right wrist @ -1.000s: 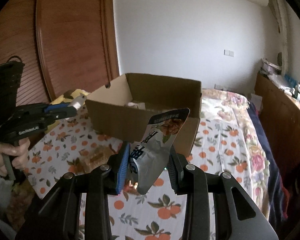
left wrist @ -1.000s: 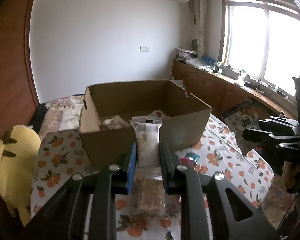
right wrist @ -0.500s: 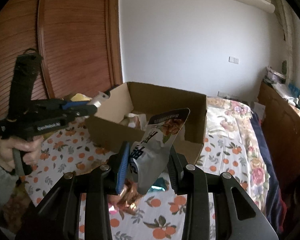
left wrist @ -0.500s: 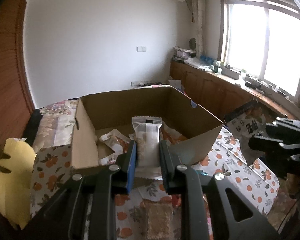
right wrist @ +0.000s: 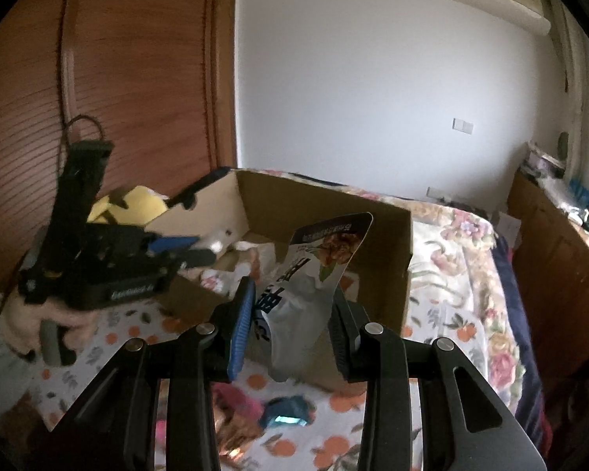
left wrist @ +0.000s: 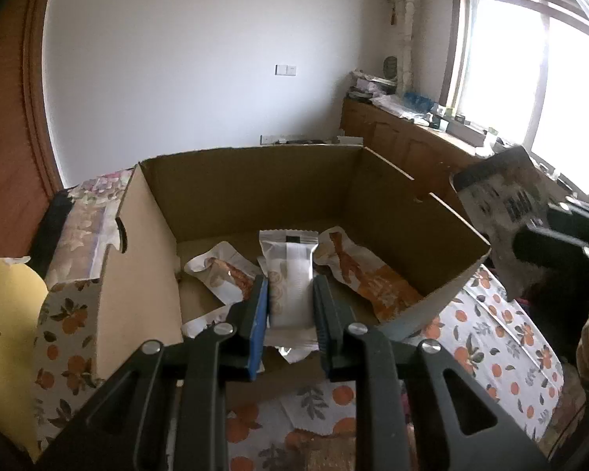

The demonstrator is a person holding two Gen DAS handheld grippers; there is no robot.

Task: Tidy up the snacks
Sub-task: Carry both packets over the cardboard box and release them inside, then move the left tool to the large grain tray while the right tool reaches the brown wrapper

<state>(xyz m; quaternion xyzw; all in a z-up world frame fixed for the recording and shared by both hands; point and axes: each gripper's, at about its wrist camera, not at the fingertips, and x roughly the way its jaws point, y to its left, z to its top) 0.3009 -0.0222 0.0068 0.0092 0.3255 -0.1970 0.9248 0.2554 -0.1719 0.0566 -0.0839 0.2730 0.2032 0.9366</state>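
Left wrist view: your left gripper [left wrist: 290, 306] is clamped on a white snack pack [left wrist: 289, 274], no readable print, held over the near edge of the open cardboard box [left wrist: 255, 188]. Two wrapped snacks [left wrist: 357, 271] lie inside. Yellow plush [left wrist: 8, 337] far left; orange-print bedsheet [left wrist: 491, 337] below; window [left wrist: 530, 78] at right.

Right wrist view: your right gripper [right wrist: 290, 322] is clamped on a silver pouch [right wrist: 314, 274] with dark, blurred lettering I can't read, just right of the box [right wrist: 326, 212]. Teal wrapper [right wrist: 286, 412] on the sheet; wooden wardrobe [right wrist: 117, 78] at left.

Carried the white packet [left wrist: 290, 274] in the left tongs [left wrist: 290, 306] forward over the cardboard box [left wrist: 255, 180]; brought right tongs [right wrist: 290, 314] and pouch [right wrist: 314, 274] nearer its corner.
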